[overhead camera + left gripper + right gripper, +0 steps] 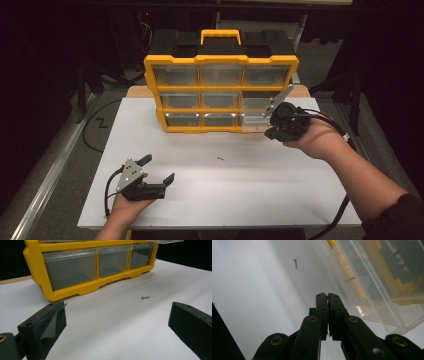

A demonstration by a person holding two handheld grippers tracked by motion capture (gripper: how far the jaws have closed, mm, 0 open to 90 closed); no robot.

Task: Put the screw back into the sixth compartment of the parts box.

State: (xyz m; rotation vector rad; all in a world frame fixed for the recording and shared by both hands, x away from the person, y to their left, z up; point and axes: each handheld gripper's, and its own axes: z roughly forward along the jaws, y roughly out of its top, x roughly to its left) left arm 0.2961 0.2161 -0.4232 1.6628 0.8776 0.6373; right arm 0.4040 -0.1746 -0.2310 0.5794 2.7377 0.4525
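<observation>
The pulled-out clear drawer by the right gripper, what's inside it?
The clear drawer holds one small screw against its wall. The drawer's far end, inside the yellow organizer, is hidden.

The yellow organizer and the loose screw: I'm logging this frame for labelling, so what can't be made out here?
- Screw: too small in the high view to tell its head type.
- Organizer drawers: high view too dim and distant to show contents.
- Pulled-out drawer: cut off by the right gripper view's edge.
- Right gripper: jaws pressed together; anything pinched between them is not discernible.
- Left gripper: open.

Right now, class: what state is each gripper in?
Left gripper: open, holding nothing.
Right gripper: closed, nothing visible between its jaws, beside the clear drawer.
</observation>
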